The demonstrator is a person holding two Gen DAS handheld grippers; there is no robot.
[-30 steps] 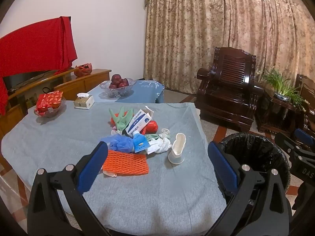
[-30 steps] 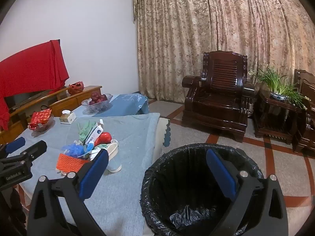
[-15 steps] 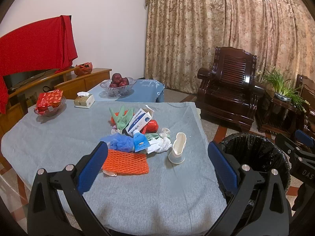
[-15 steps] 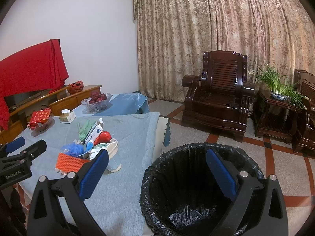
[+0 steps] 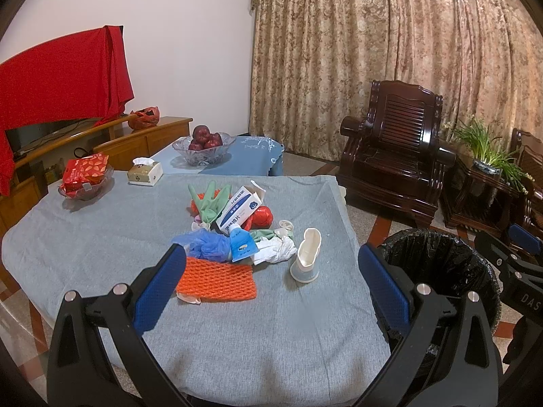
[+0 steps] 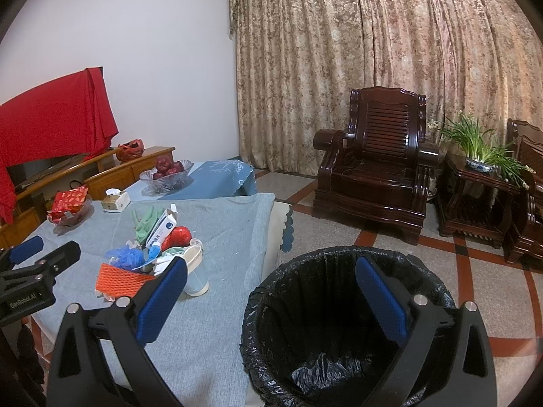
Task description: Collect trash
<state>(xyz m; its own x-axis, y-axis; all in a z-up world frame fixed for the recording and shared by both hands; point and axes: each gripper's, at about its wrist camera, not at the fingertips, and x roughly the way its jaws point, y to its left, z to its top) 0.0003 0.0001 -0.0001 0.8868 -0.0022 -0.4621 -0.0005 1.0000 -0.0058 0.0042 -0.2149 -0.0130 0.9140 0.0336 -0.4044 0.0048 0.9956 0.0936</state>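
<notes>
While both tools hang short of the grey-clothed table [image 5: 101, 237], the left gripper [image 5: 271, 281] is spread wide and empty; so is the right gripper [image 6: 271, 291], poised over the black-lined round trash bin [image 6: 271, 298] at the table's three o'clock. Nothing looks collected yet: only a crumpled liner shows inside. At the left gripper's twelve o'clock lies the whole pile: one orange foam net sleeve [image 5: 217, 279], one blue plastic bag [image 5: 207, 244], one squashed white paper cup [image 5: 307, 254], one white-and-blue carton [image 5: 239, 208], one green rubber glove [image 5: 210, 201], one red wrapper [image 5: 263, 215], white crumpled scraps [image 5: 275, 247]. My judgement: every piece remains to be picked.
</notes>
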